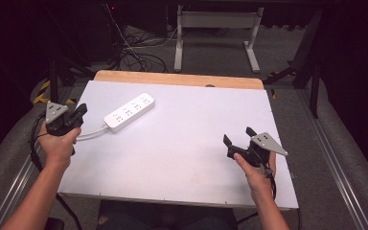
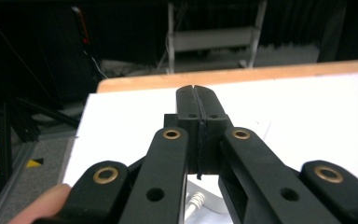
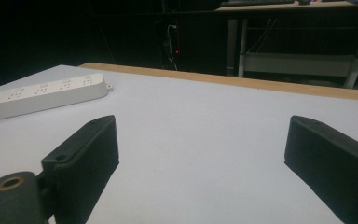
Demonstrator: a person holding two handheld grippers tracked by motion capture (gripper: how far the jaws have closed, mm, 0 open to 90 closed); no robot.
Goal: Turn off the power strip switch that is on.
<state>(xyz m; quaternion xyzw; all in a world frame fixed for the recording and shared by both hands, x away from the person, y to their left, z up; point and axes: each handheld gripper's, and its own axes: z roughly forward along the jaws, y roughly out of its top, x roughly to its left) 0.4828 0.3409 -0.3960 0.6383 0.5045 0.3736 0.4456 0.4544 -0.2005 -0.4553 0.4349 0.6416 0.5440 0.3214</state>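
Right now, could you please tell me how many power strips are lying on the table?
1. The white power strip lies on the table's far-left part, ahead of the left gripper, its cable trailing back toward that gripper.

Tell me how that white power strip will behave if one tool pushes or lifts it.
The power strip looks like a rigid plastic bar lying flat, so it should probably slide rather than roll or tip. Its smooth casing may slip between pads. The cable trailing from its near end looks flexible and would likely drag, swinging the strip when pushed off-centre.
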